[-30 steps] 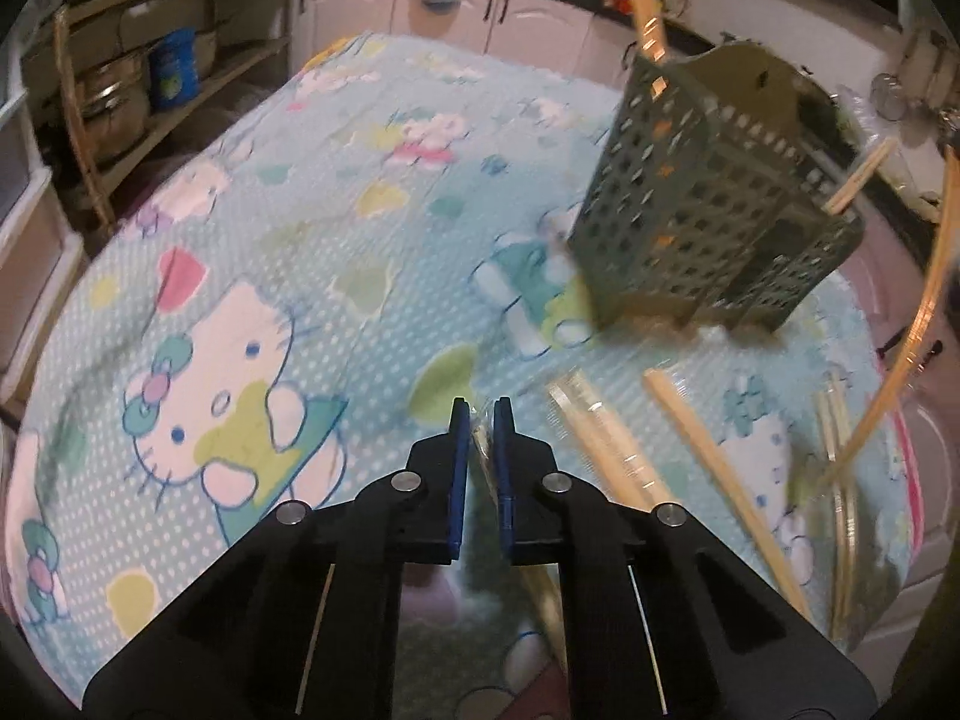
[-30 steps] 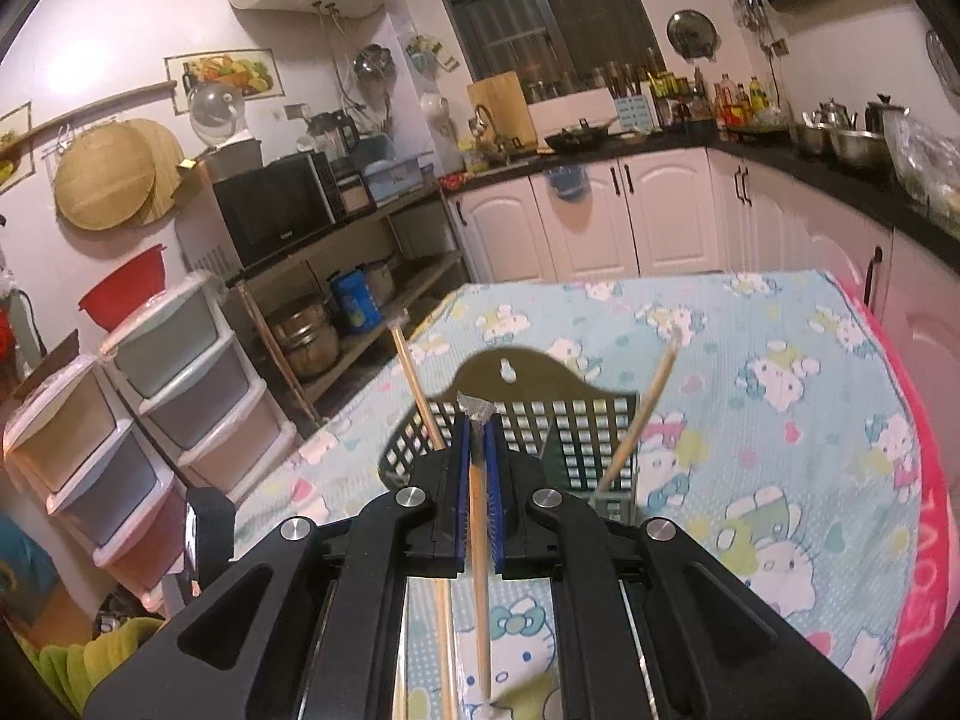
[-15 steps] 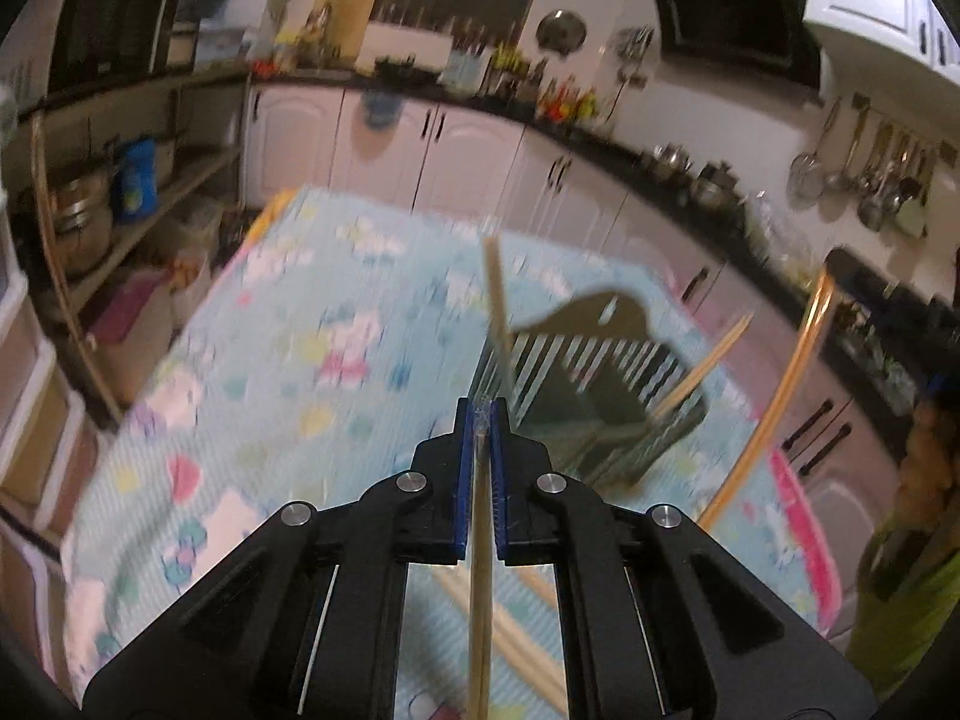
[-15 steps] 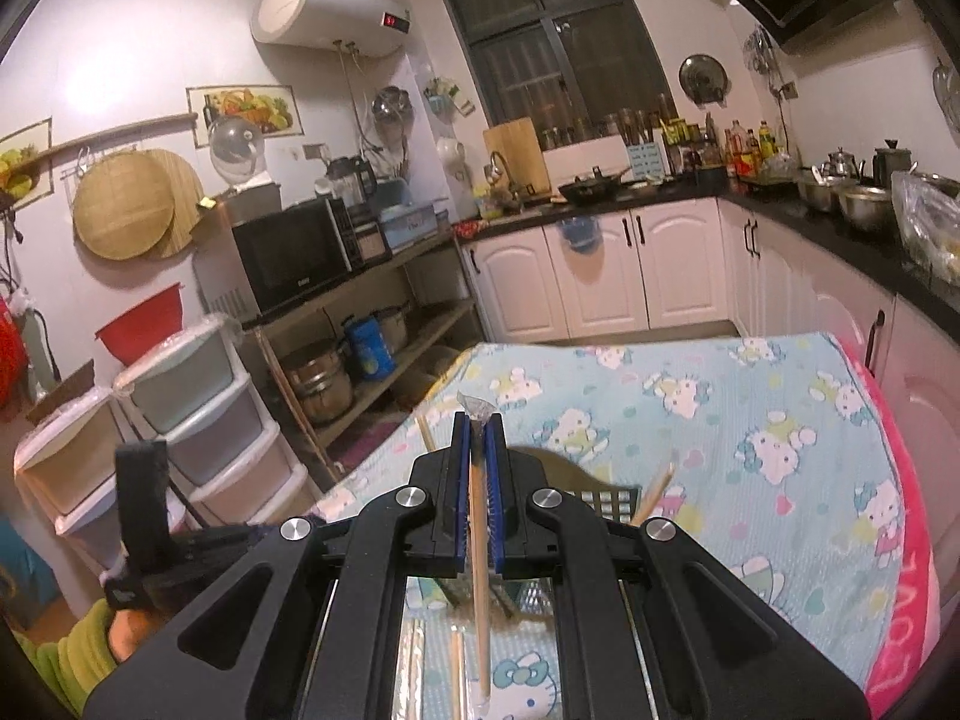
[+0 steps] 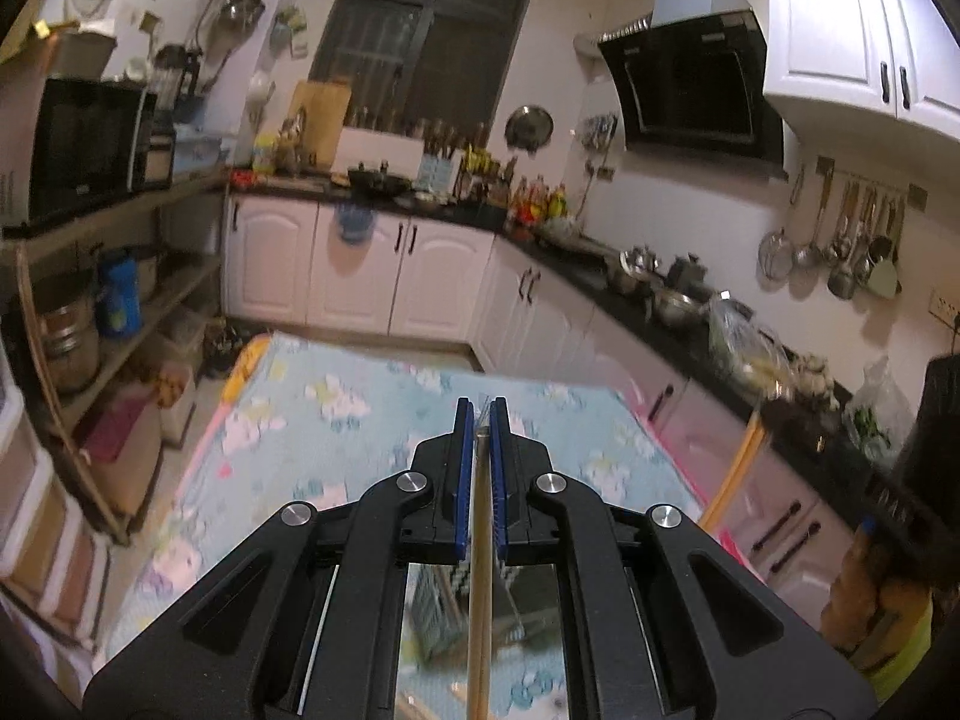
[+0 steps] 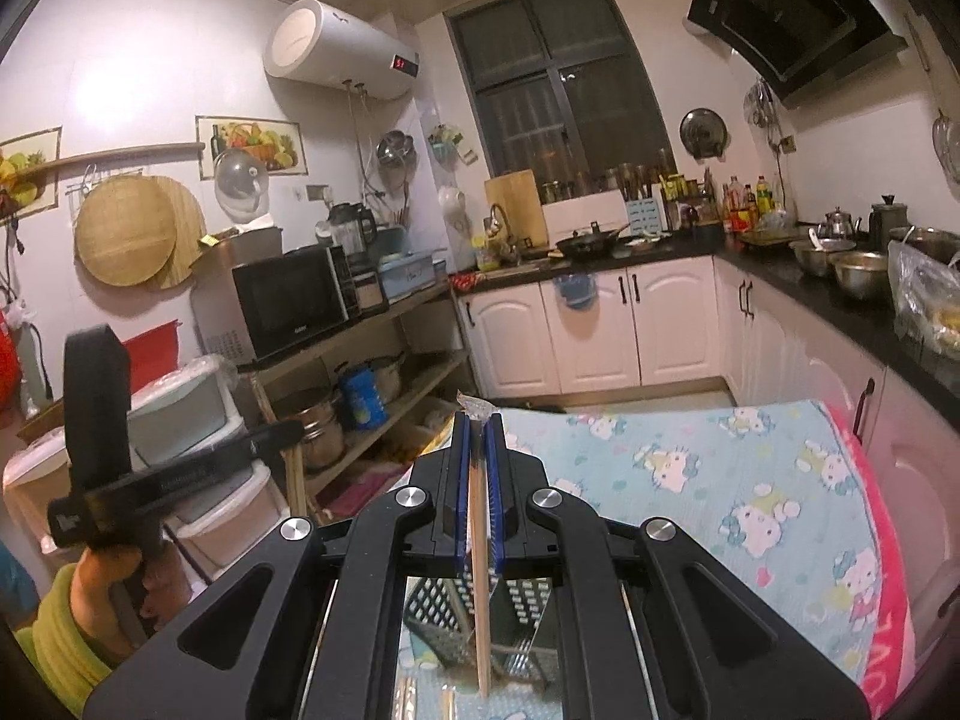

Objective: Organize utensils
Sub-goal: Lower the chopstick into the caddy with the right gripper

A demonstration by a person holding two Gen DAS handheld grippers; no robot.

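Over on the left, the left gripper [image 5: 480, 414] is up high above the table, its blue pads [image 5: 461, 480] pinched tight on a wooden chopstick [image 5: 478, 612] in a clear wrapper, the stick hanging straight down through the gap between the arms. Below it, through that gap, a blurred bit of the perforated utensil basket [image 5: 432, 612] shows over the blue cartoon-cat tablecloth [image 5: 336, 414]. At the right edge of this view, another chopstick [image 5: 729, 468] slants up beside a yellow-green sleeve [image 5: 894, 648]. Switching to the right wrist view: far left, a hand [image 6: 114, 576] in that same yellow-green sleeve grips the black handle of the other tool, with stacked plastic drawers [image 6: 198, 420] behind it. In the middle, the right gripper [image 6: 477, 420] is clamped on its own wrapped chopstick [image 6: 480, 570], wrapper tip poking out past the fingertips. The lower end hangs right over the dark mesh basket [image 6: 444, 618], which stands on the tablecloth [image 6: 690, 480] directly under the tool. To the right, the table runs off toward white cabinets [image 6: 600, 330].
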